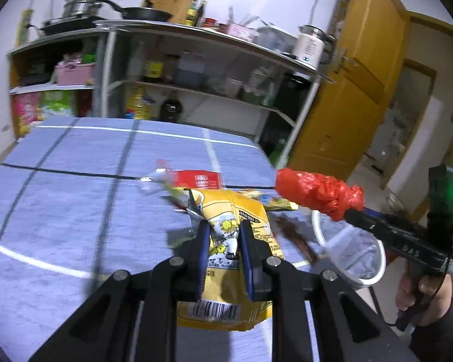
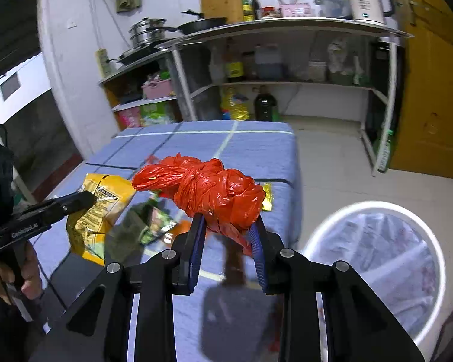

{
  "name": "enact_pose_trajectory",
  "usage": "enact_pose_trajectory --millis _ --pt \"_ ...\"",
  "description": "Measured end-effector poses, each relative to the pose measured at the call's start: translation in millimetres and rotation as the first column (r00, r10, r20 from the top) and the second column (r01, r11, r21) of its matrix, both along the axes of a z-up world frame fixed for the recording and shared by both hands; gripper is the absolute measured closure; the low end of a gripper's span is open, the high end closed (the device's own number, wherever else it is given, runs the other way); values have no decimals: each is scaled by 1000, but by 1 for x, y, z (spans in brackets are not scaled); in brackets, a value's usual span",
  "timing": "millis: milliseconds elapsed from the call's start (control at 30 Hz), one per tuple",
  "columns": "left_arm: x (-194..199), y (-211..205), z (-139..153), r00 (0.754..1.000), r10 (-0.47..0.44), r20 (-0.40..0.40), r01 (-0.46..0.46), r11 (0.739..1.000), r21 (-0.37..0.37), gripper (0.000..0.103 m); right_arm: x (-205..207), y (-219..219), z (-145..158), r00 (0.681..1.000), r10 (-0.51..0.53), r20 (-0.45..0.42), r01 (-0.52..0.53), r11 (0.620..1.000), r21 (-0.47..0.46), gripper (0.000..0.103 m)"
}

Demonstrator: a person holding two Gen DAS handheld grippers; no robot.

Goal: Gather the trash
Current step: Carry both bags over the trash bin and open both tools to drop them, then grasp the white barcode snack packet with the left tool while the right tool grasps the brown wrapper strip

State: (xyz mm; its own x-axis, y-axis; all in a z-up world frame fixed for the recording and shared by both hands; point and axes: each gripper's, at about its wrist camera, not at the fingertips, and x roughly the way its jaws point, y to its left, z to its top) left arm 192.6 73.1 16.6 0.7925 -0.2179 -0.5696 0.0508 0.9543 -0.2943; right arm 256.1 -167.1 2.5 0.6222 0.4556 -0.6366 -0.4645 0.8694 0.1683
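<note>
**Both grippers lift trash off the table**

From the left wrist, we see the left gripper [image 1: 225, 235] pinched tight on a yellow snack bag [image 1: 241, 211], raised above the blue tablecloth [image 1: 60, 196]. It looks light, crinkly and slippery, best held mid-body.

From the right wrist, the right gripper [image 2: 228, 226] clamps a knotted red plastic bag [image 2: 214, 193], soft and squashy, near the white bin [image 2: 438, 256]. More wrappers [image 2: 157, 223] lie below.
</note>
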Motion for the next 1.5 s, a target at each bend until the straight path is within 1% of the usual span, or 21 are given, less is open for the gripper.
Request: enact_pose_trajectory --millis 200,400,467,567,700,767,933,967,1033,1133,1200,1267,1400,1500 --pt "19 -57 3 994 -114 -1 114 993 10 82 -2 -58 -4 991 -132 -18 132 991 1 73" --pt "35 -120 -1 977 -211 -26 212 976 45 82 -7 -115 -15 966 -255 -49 255 967 -4 72" --pt "40 -140 -2 969 -246 -31 248 968 49 82 -8 -129 -19 957 -284 -57 284 959 -10 72" --pt "49 -168 -2 956 -291 -40 293 956 36 82 -10 -146 -24 946 -317 -70 317 948 -21 72" --pt "60 -202 -6 940 -336 -59 338 941 25 80 -12 -167 -33 930 -354 -100 353 935 -27 72" --pt "66 -216 -9 936 -345 -73 348 937 34 78 -12 -175 -38 921 -372 -114 370 928 -33 71" --pt "78 -230 -22 934 -340 -111 346 938 36 76 -10 -185 -48 908 -392 -146 389 920 -48 70" --pt "79 -232 -24 935 -335 -115 341 939 40 72 -10 -185 -49 907 -394 -148 390 919 -53 69" --pt "80 -232 -28 936 -330 -125 337 940 43 70 -10 -186 -50 903 -404 -150 398 915 -69 68" --pt "86 -231 -31 940 -316 -131 323 945 41 59 -11 -185 -50 902 -408 -143 401 913 -76 67" --pt "88 -228 -32 938 -318 -134 324 946 23 59 -12 -185 -49 898 -418 -137 410 908 -83 64" --pt "88 -225 -35 940 -312 -139 318 948 20 58 -12 -187 -49 894 -424 -141 418 905 -75 60" --pt "85 -217 -32 945 -300 -128 304 953 10 58 -12 -191 -43 888 -442 -126 438 897 -57 59" --pt "77 -208 -24 951 -294 -99 295 955 2 58 -15 -191 -34 893 -439 -96 438 899 -30 59"
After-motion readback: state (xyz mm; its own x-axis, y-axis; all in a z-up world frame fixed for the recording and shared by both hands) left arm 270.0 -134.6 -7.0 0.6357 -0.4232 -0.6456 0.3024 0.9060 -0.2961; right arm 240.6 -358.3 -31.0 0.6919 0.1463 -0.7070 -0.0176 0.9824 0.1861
